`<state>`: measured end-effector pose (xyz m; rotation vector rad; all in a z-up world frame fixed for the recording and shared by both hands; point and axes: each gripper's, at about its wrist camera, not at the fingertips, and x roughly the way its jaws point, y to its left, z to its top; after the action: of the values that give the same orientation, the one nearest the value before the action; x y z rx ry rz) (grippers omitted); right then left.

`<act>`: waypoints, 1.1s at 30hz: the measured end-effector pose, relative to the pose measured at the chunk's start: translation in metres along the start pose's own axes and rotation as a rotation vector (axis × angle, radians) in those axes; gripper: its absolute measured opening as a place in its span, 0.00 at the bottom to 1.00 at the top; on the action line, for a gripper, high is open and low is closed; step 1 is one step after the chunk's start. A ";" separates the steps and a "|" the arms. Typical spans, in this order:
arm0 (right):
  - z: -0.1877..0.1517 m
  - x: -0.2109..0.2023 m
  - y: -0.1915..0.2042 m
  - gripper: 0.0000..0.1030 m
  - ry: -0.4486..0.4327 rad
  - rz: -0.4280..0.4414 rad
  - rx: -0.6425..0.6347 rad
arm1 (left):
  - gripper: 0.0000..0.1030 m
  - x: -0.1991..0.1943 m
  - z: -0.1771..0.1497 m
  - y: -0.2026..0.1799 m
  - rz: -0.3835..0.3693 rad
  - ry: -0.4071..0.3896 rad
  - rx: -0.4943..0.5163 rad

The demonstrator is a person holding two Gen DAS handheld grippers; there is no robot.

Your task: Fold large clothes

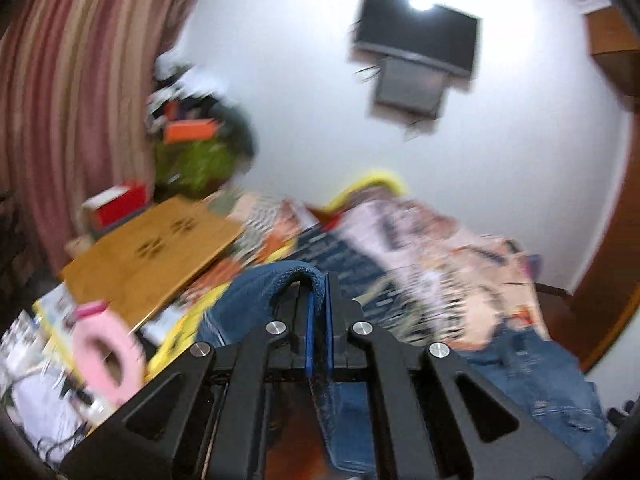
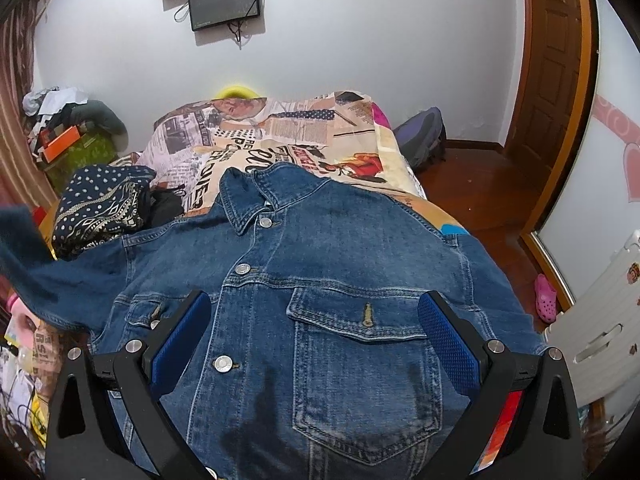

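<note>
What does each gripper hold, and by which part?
Left gripper: shut on the denim jacket, at a sleeve edge. Right gripper: open, holds nothing.

Left wrist view: heavy motion blur smears the curtain (image 1: 68, 80), the bed (image 1: 440, 248) and the wall screen (image 1: 416, 40), where a white glare spot burns out its top edge. Only the left claw (image 1: 319, 292) close to the lens stays sharp. The white wall (image 1: 304, 92) is bright, nearly washed out.

Right wrist view: crisp and evenly lit, soft light with no hard shadows; stitching on the denim jacket (image 2: 320, 280) reads clearly (a darker patch shows low on its front). One raised sleeve (image 2: 24, 248) at left is blurred. Both views bow at the edges, fisheye corners falling to black.
</note>
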<state>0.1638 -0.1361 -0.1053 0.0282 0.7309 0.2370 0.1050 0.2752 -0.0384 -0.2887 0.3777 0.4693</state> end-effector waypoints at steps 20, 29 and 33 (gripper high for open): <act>-0.004 -0.007 -0.032 1.00 -0.036 0.012 -0.006 | 0.03 0.022 -0.067 -0.251 -0.504 0.243 0.314; -0.009 -0.010 -0.046 1.00 -0.038 -0.013 0.010 | 0.03 0.049 -0.156 -0.300 -0.612 0.569 0.358; -0.010 -0.007 -0.049 1.00 -0.029 -0.020 0.006 | 0.05 0.039 -0.181 -0.310 -0.622 0.615 0.436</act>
<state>0.1619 -0.1857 -0.1132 0.0302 0.7031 0.2151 0.2366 -0.0388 -0.1594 -0.1059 0.9352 -0.3330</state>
